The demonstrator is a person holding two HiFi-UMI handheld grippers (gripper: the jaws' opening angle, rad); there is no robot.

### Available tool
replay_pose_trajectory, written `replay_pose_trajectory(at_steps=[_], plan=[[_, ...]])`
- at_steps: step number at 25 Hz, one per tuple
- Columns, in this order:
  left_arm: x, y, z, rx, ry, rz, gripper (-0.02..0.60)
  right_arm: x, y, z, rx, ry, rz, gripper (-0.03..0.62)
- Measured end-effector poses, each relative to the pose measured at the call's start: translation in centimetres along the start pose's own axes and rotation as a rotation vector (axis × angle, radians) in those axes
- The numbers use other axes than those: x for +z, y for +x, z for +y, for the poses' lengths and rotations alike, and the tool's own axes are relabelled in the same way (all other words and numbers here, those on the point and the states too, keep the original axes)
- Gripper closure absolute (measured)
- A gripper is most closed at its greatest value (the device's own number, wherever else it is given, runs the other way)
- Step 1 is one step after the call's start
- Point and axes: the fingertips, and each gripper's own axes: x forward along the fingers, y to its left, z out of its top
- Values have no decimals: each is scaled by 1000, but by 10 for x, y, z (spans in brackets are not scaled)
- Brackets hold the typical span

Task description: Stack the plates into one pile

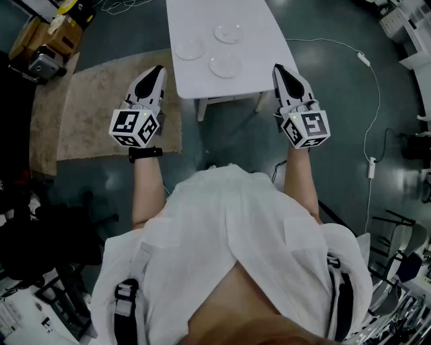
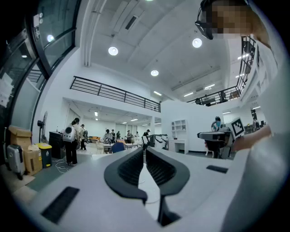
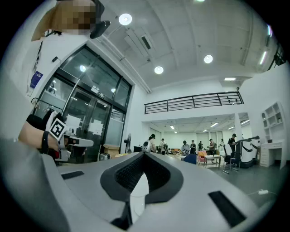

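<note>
Left gripper (image 1: 157, 70) and right gripper (image 1: 279, 70) hover short of the white rectangular desk (image 1: 202, 17), jaws closed, empty. Three clear round plates (image 1: 225, 65) sit apart (unstacked).

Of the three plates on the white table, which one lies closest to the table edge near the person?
The near plate, lowest in the head view. The left plate and the far plate lie farther up the table.

1. A white table (image 1: 202, 27) is standing just beside a beige rug (image 1: 94, 101)
2. A white cable (image 1: 363, 58) is trailing across the dark floor (image 1: 350, 135)
3. A person with a backpack (image 2: 71, 140) is standing far off
</note>
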Motion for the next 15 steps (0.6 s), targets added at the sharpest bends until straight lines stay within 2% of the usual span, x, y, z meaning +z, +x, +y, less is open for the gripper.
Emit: replay_pose_trajectory(at_steps=[15], plan=[[-3,4,1,-2,-1,1,555,-2,1,-5,-3,25,-12,568]])
